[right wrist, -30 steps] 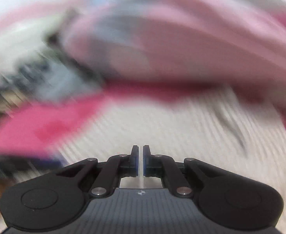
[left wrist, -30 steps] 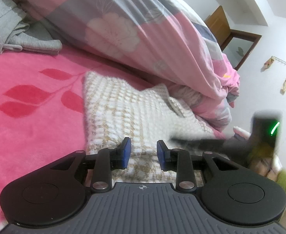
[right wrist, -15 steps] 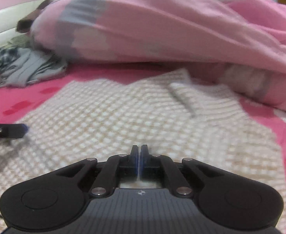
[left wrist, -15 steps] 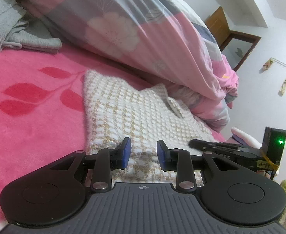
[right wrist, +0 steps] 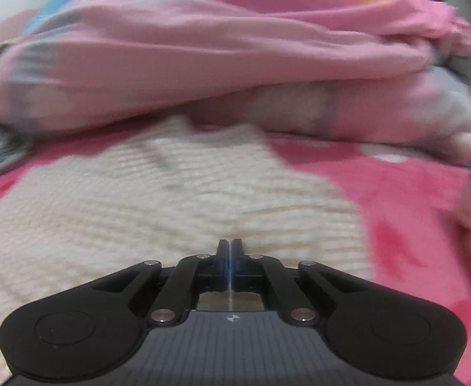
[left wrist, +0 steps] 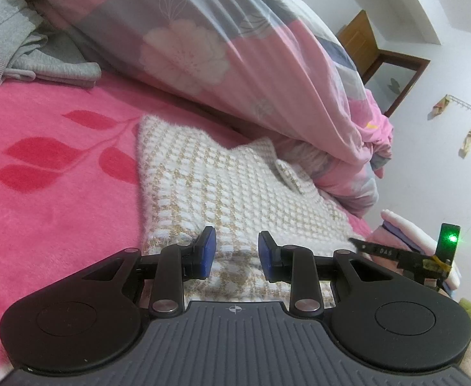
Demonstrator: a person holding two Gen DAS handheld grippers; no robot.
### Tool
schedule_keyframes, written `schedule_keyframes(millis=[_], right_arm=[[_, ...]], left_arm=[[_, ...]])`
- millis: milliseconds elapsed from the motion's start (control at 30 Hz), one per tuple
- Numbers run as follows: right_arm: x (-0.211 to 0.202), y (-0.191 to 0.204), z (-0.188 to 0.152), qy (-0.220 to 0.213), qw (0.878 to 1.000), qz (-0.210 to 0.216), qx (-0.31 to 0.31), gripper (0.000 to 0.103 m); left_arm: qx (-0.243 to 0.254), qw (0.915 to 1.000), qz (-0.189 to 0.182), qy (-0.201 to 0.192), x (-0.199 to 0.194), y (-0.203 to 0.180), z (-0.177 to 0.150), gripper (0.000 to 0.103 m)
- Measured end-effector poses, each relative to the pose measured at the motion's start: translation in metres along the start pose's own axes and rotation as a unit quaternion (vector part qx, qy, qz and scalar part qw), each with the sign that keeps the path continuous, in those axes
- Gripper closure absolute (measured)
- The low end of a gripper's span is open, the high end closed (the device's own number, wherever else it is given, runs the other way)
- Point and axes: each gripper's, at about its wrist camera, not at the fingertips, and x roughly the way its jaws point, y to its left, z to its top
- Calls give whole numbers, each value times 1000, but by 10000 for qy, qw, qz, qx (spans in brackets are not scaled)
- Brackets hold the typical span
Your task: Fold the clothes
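A cream and white knitted sweater (left wrist: 229, 186) lies flat on the pink bed sheet (left wrist: 42, 212). My left gripper (left wrist: 237, 251) is open, its blue pads straddling the sweater's near edge without pinching it. In the left wrist view my right gripper (left wrist: 396, 252) shows low at the right, by the sweater's right corner, a green light on its body. In the blurred right wrist view the sweater (right wrist: 171, 199) fills the area ahead of my right gripper (right wrist: 229, 246). That gripper is shut, pads together, with no cloth visible between them.
A bulky pink and grey flowered quilt (left wrist: 235, 48) lies along the sweater's far edge. A grey garment (left wrist: 16, 41) is heaped at the far left. Folded clothes (left wrist: 409, 228) are stacked at the right bed edge. A wooden door (left wrist: 360, 41) stands beyond.
The right wrist view has swung to the right across the sweater and is blurred again. My right gripper stays shut. The left gripper has hardly moved and stays open.
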Motion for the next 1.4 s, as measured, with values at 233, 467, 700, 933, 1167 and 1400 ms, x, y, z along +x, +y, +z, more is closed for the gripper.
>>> schedule_keyframes(millis=[233,467,700,933,1167,1400], right_arm=[[-3,-13,11,104,9983,-516,247,103],[-4,12,12,77,9998,-101,-167,103],[-12,-9,14,-6,9954,-917,283,103],[-27,-3,-15,174,9973,-543,-452,103],[-48,-8,-21,25,9973,-573,-454,102],[-38,29,-19,-212,9930,170,-1146,103]], left_arm=[[-2,10000,3,1,0,0,0,73],[-66,10000,-41,-5,0,2,0,73],[-174,9998,-104,-14,0,5,1,73],[-172,9998,-111,6,0,5,1,73],[-190,9997,-135,2,0,6,1,71],[-188,9997,-144,-3,-1,5,1,71]])
